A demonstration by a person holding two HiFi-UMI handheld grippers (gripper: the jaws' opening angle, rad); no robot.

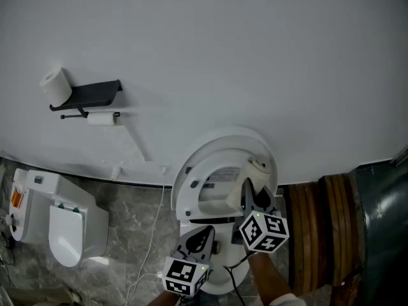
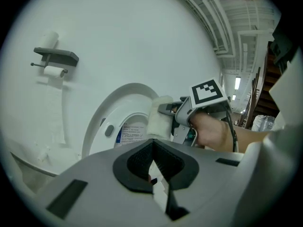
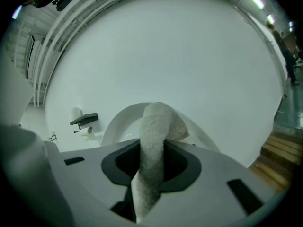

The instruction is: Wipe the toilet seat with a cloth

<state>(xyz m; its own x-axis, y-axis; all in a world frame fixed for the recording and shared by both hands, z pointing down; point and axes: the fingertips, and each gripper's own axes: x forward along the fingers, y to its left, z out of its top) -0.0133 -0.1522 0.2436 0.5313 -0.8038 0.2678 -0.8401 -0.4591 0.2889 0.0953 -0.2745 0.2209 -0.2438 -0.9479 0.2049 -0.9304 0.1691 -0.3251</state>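
Currently right gripper clamps the cloth by the right rim of the raised toilet seat; contact unclear. Left gripper is closed and empty. Wiping looks early, with most of the seat left.

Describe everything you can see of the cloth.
The cloth is off-white and nubby like terry towel, bunched into a thick roll. The right gripper is shut on it, its jaws pinching the lower part while the rounded end sticks out ahead. That end sits by the right side of the raised toilet seat; whether it touches cannot be told. Nothing else holds it.
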